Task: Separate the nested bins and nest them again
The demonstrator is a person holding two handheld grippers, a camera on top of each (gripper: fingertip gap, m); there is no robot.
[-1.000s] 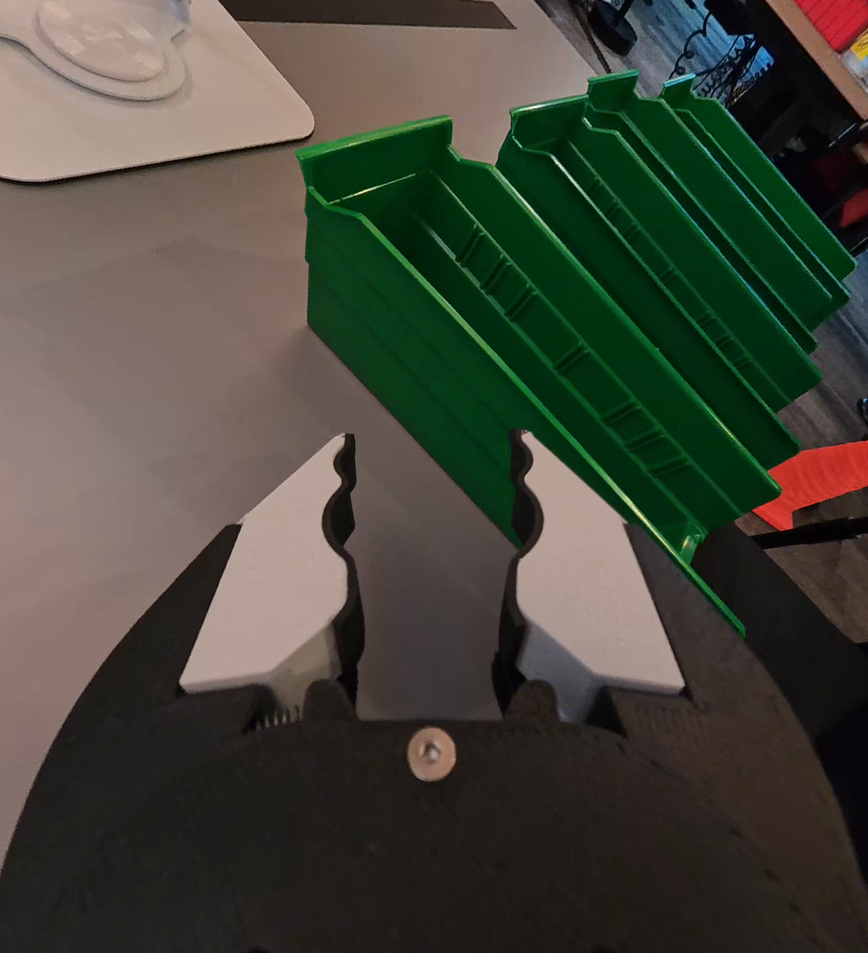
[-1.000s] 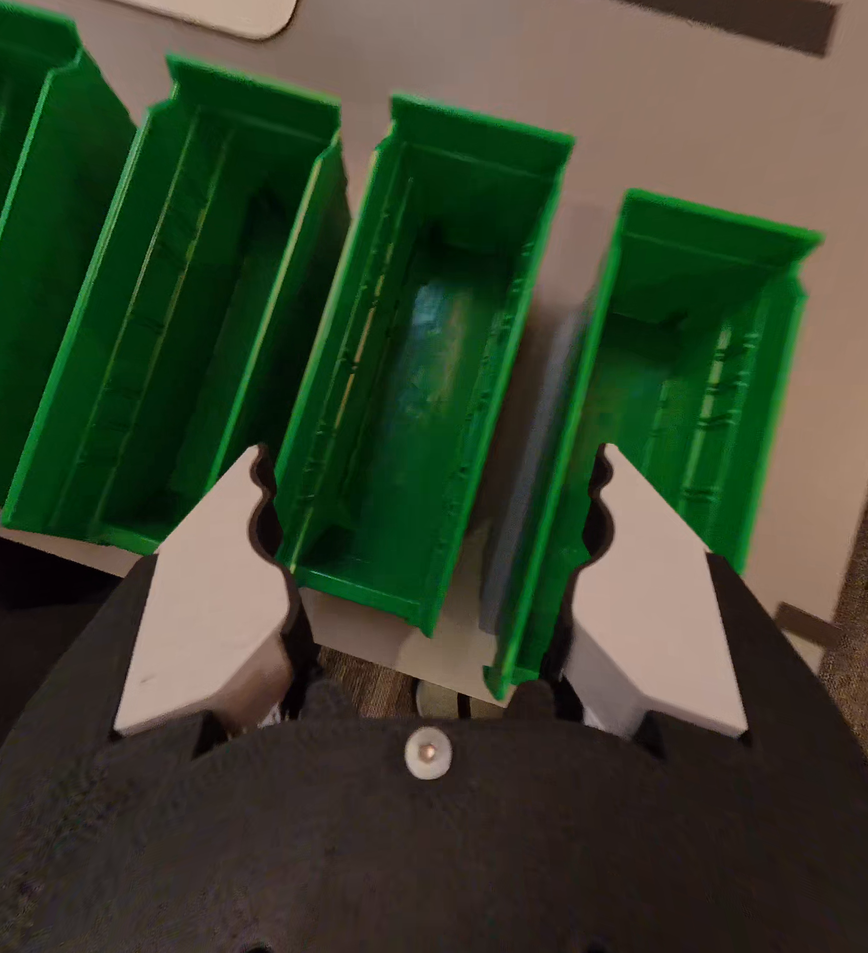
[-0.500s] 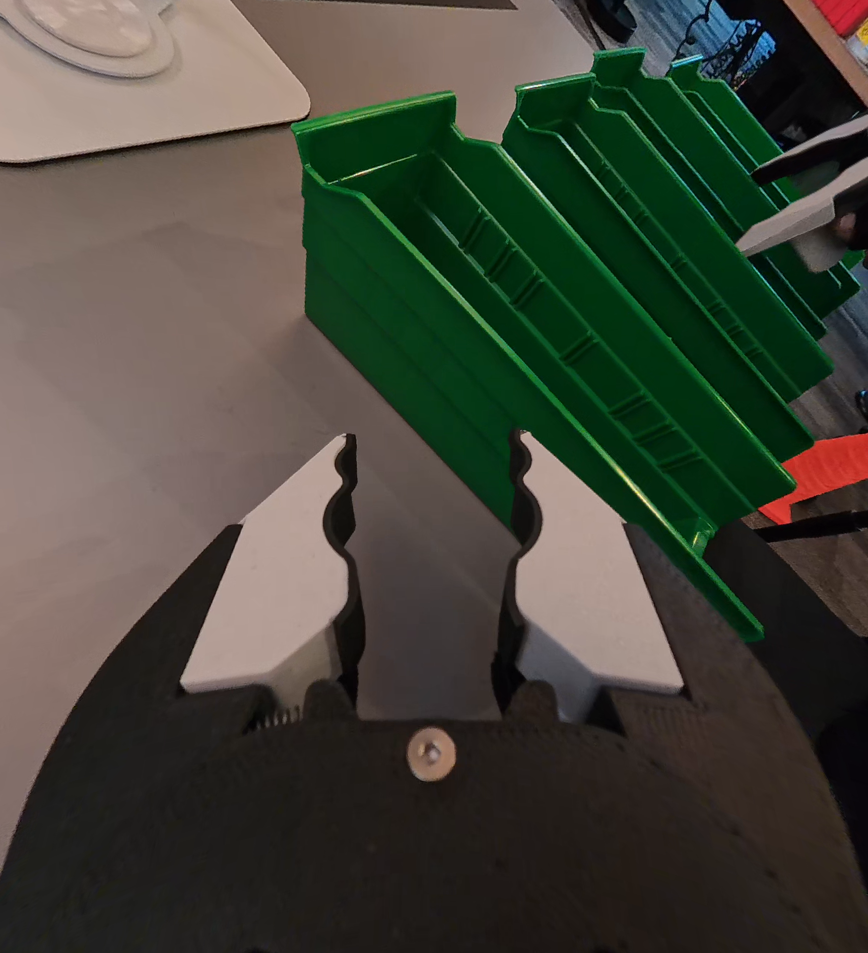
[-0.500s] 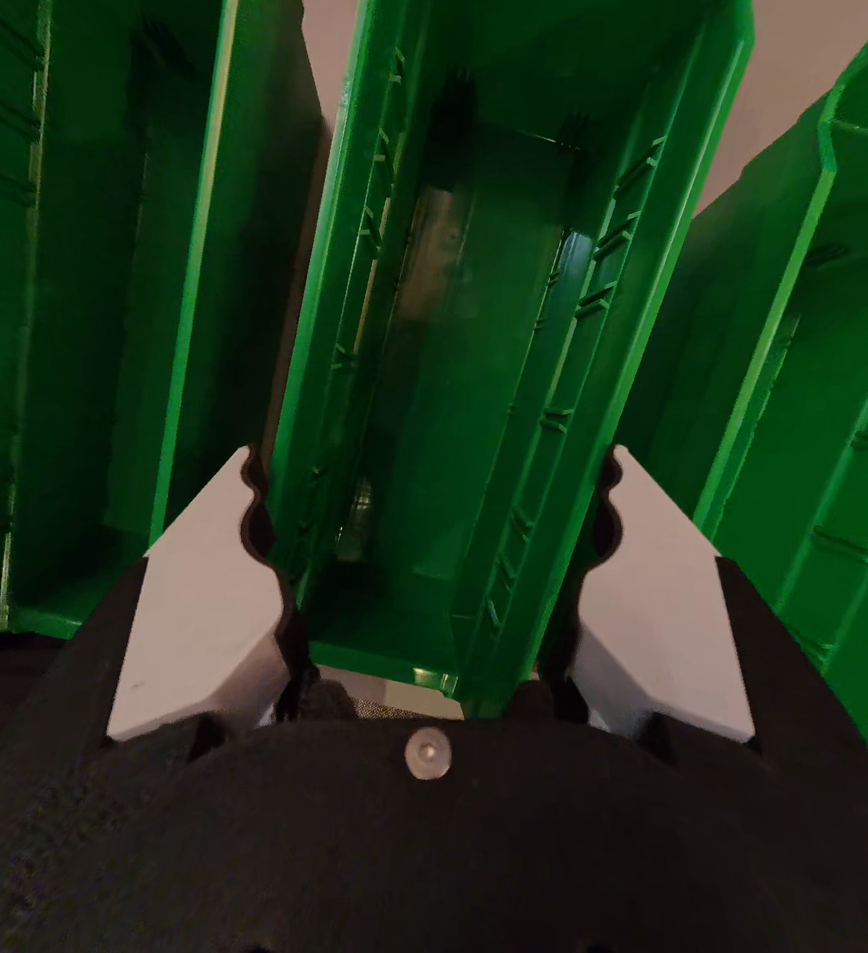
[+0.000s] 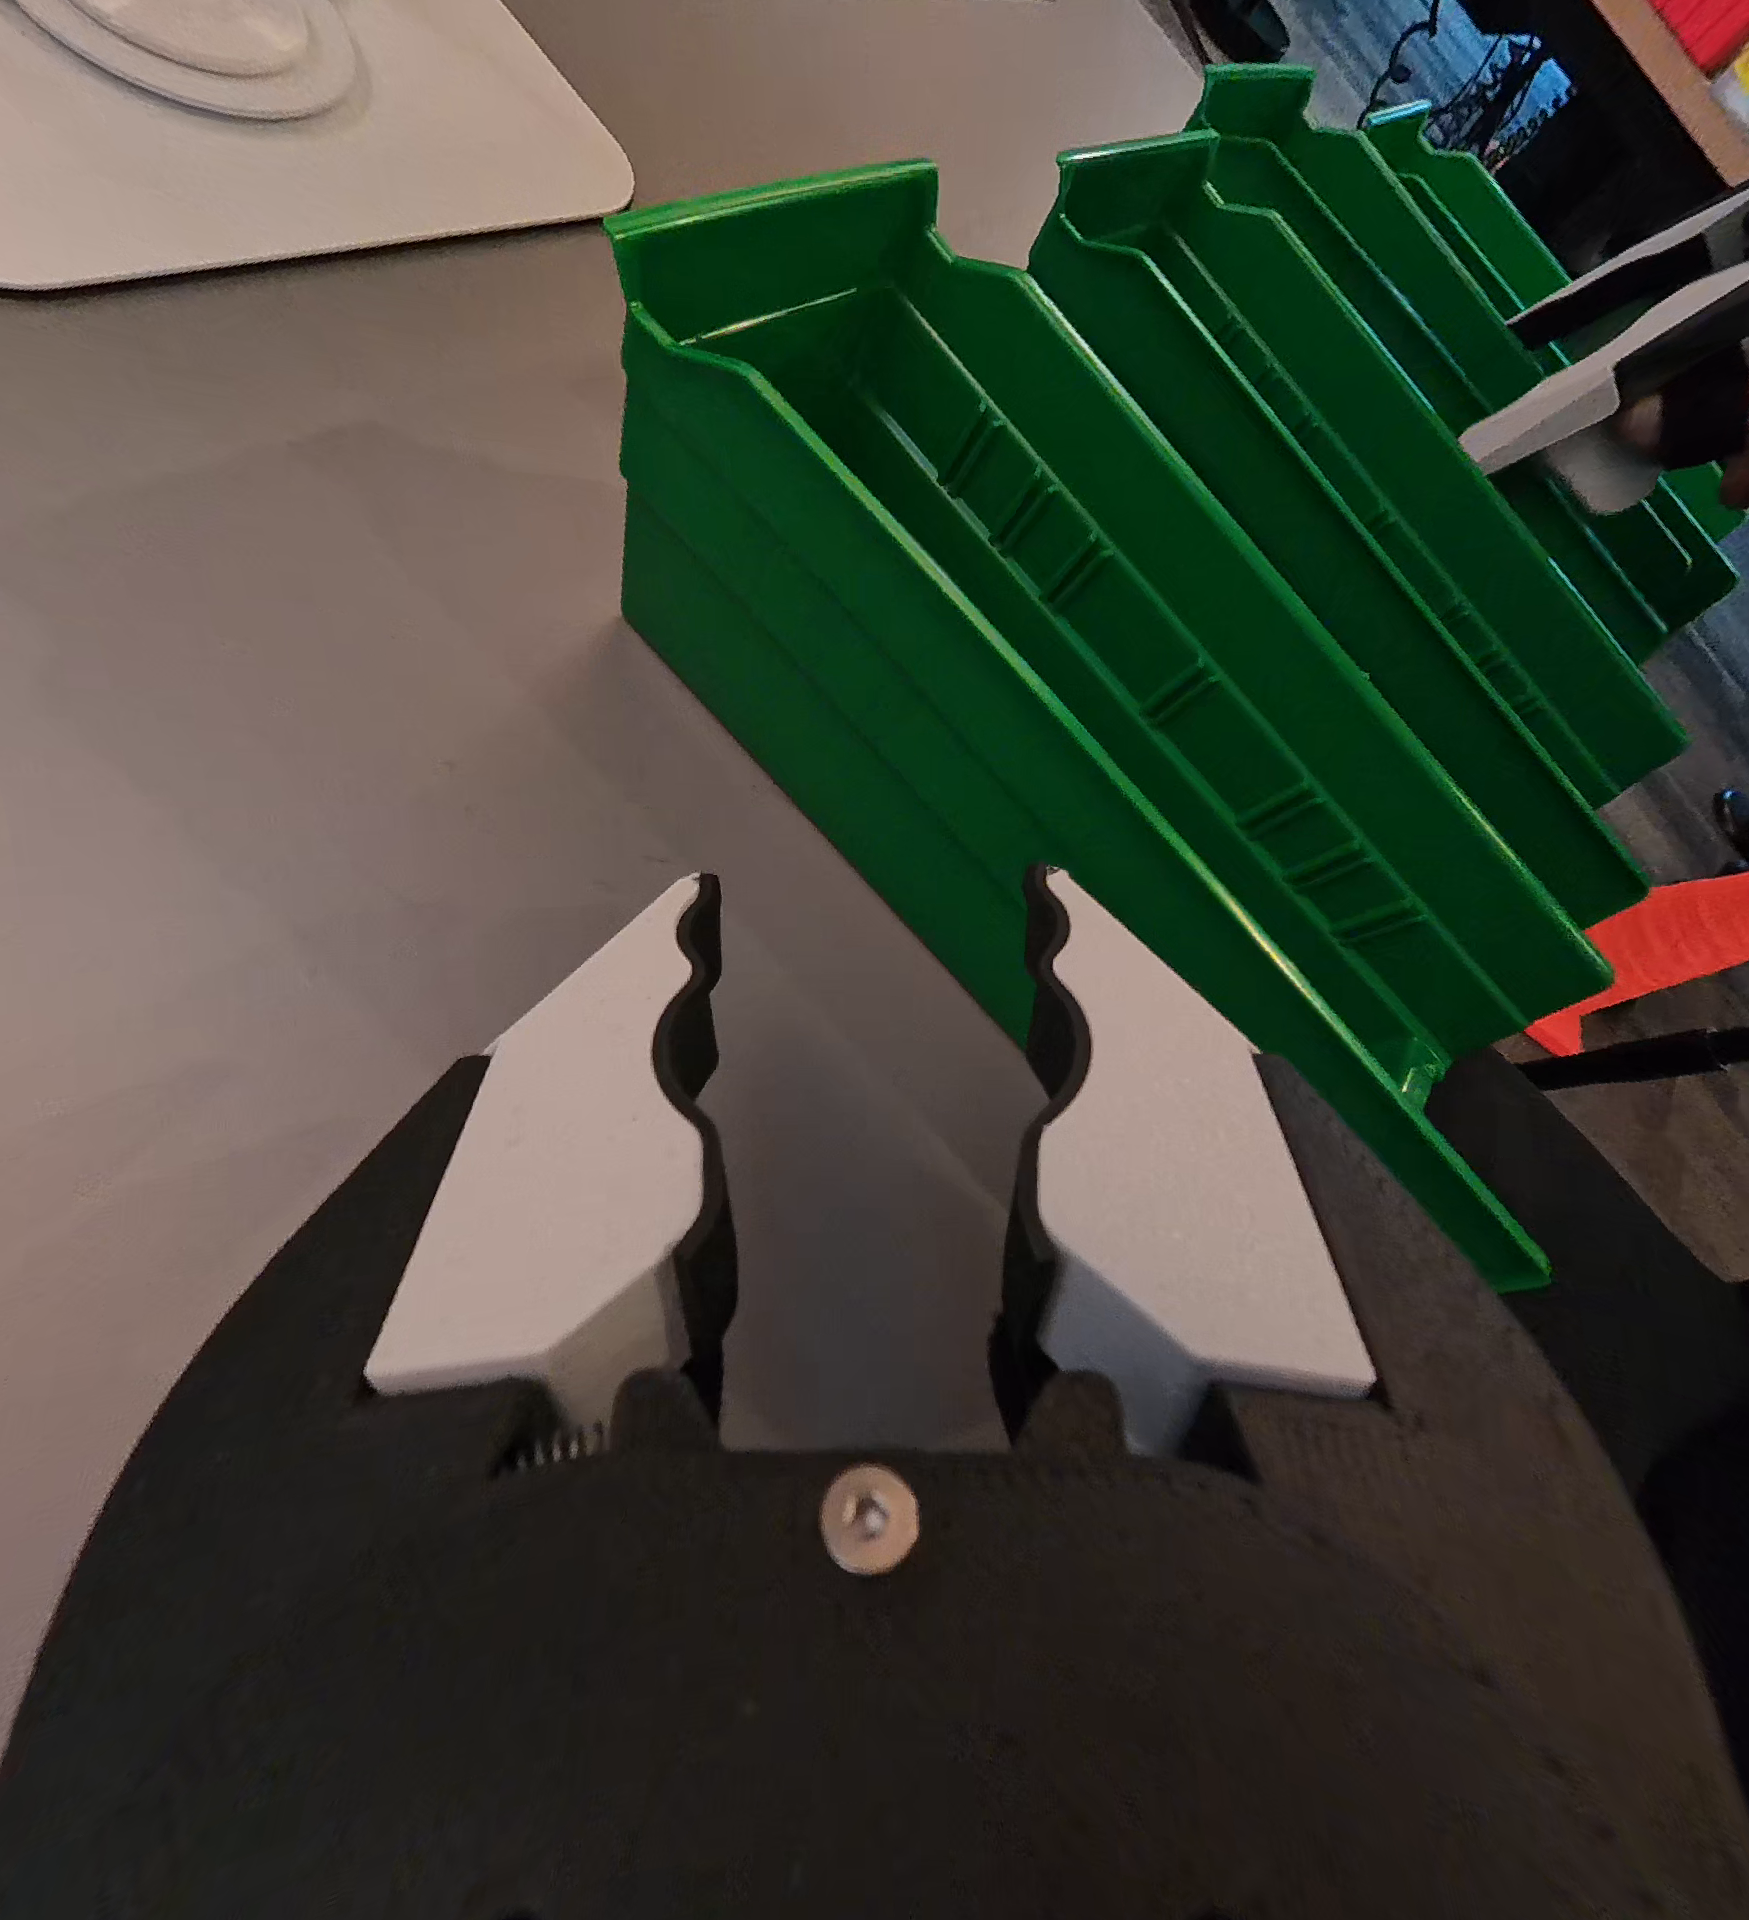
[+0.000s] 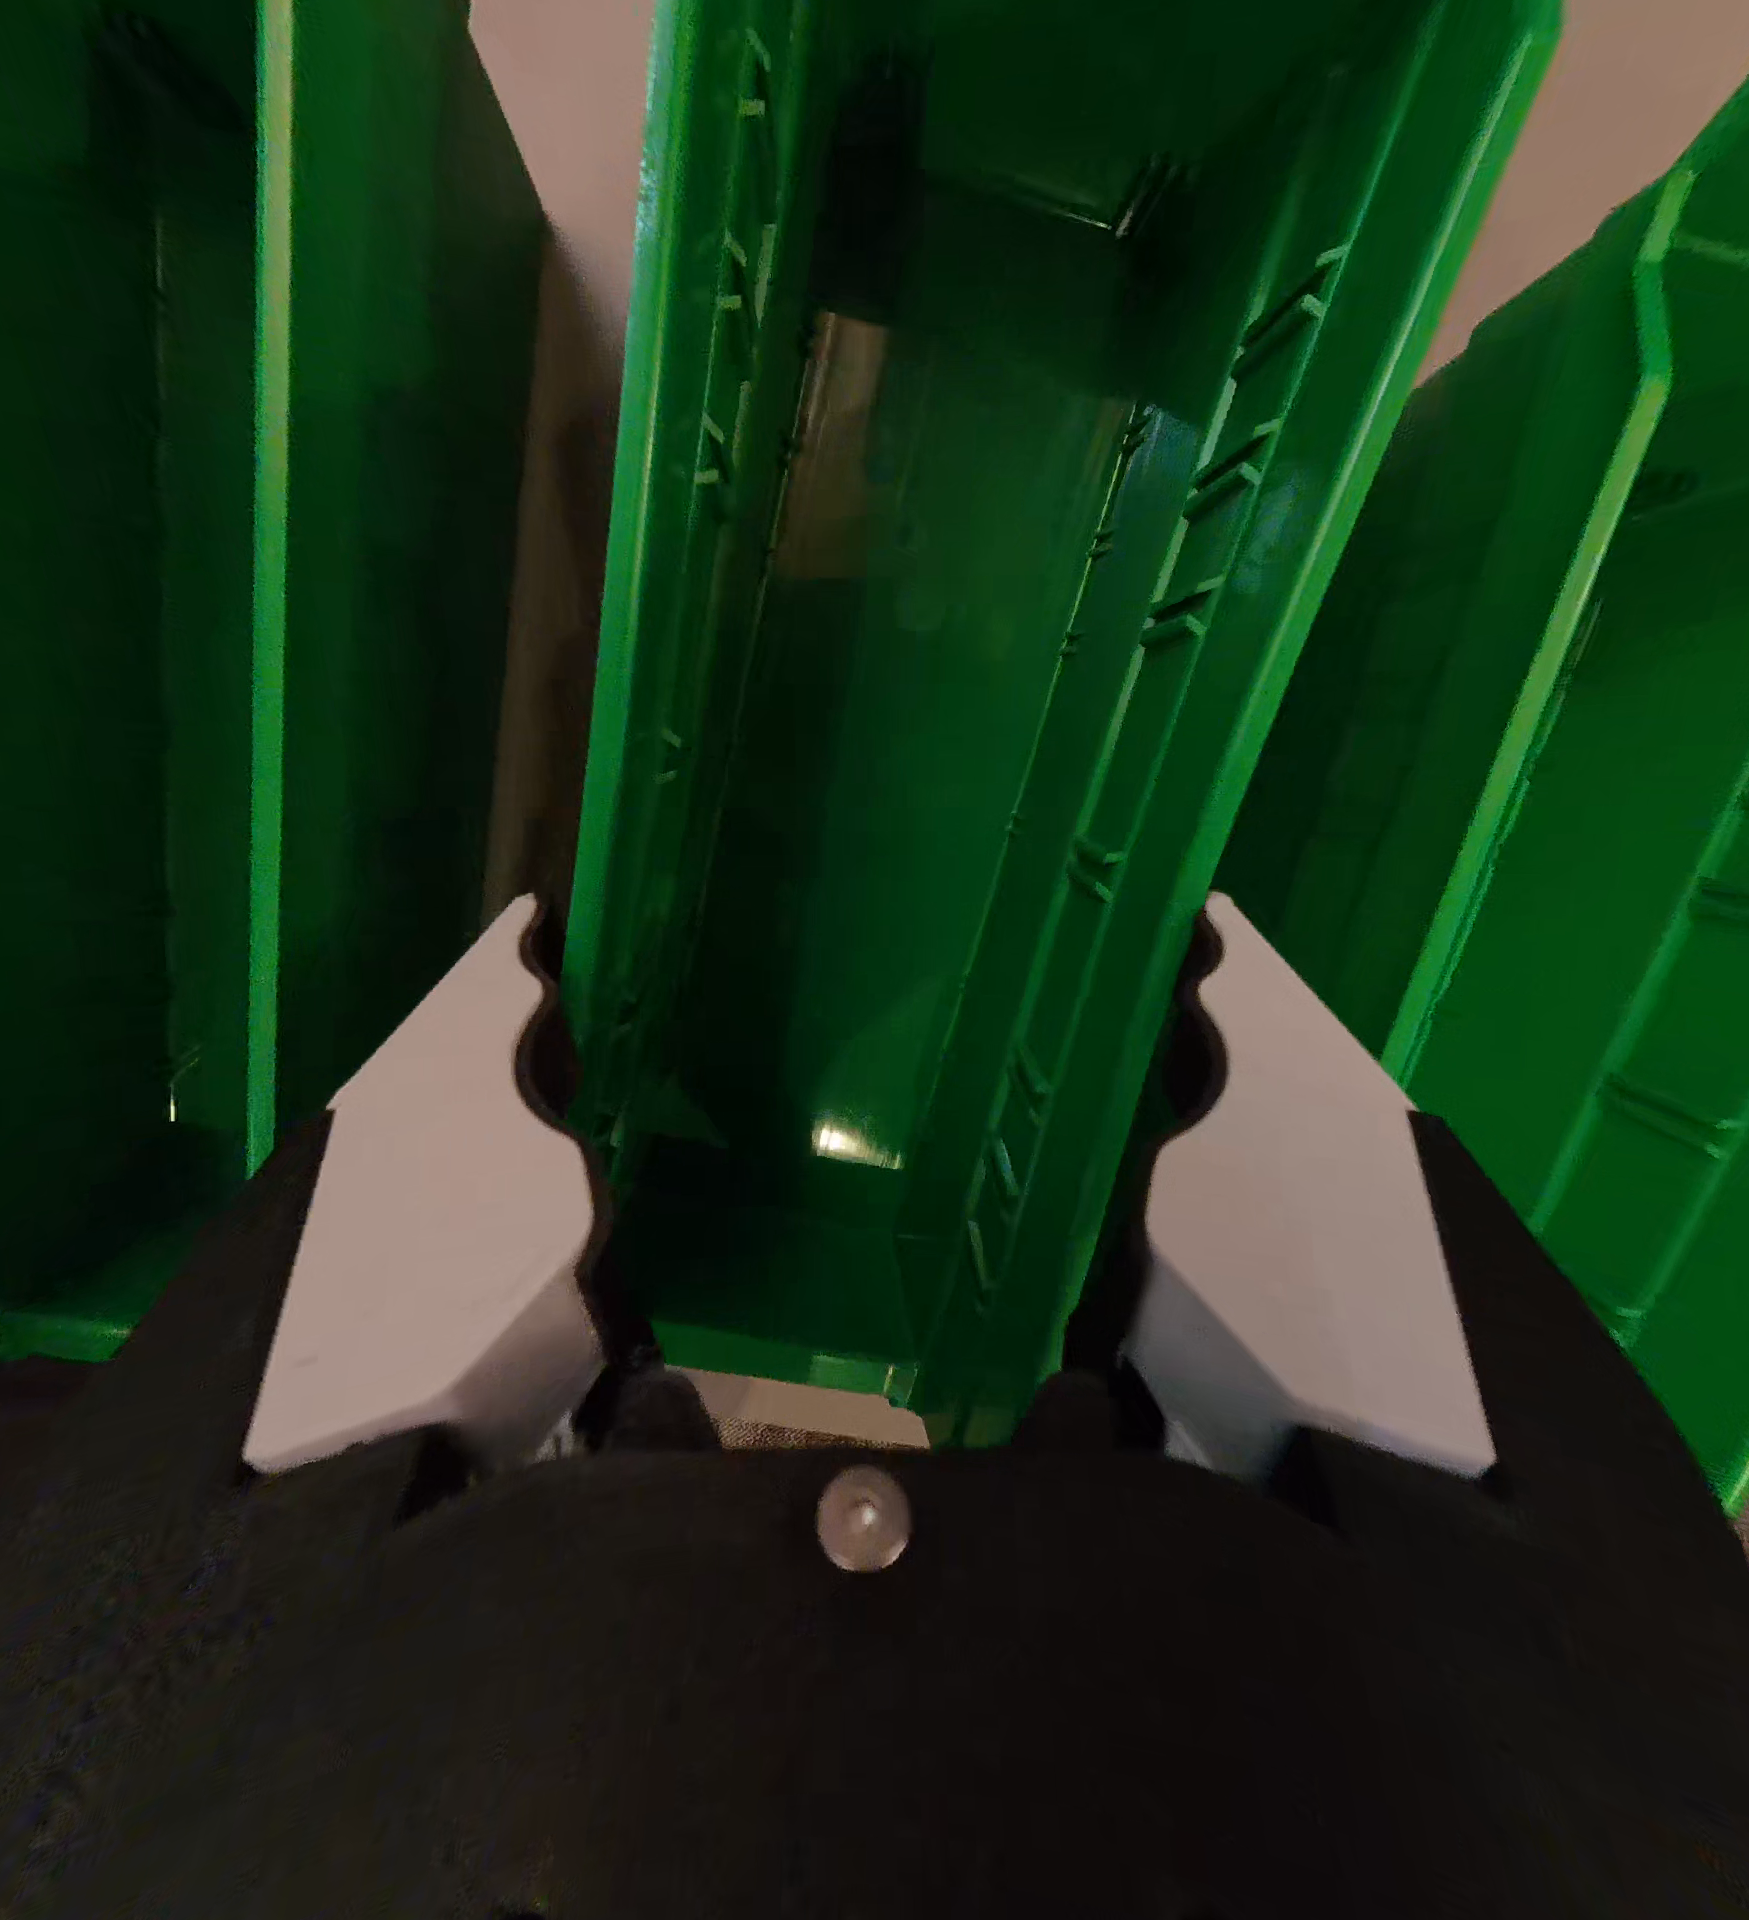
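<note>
The green bins stand side by side in a row on the grey worktop (image 5: 226, 675), near its front edge. That fits the task: they look pulled apart already, so the nesting-again part is likely next.

The nearest bin (image 5: 953, 582) in the left wrist view looks thicker than the others. Lines run along its side wall, so it may be a few bins stacked in each other. I cannot tell how many.

The right tongs (image 6: 865, 935) sit around the short front end of the middle bin (image 6: 953, 675). 1 finger is outside each long wall. The fingers are spread wide and lie right against the walls, but I cannot tell if they squeeze yet. Holding the bin across its narrow width makes sense, because then it can be lifted straight up and dropped into another bin. A bin on the left (image 6: 226, 520) and a bin on the right (image 6: 1628, 727) stand close by, so there is little room for the fingers.

The left tongs (image 5: 865, 883) are spread apart and hold nothing. They hover over the bare worktop just beside the nearest bin, maybe ready to steady it.

A white mat (image 5: 174, 156) lies at the far corner, well apart.
</note>
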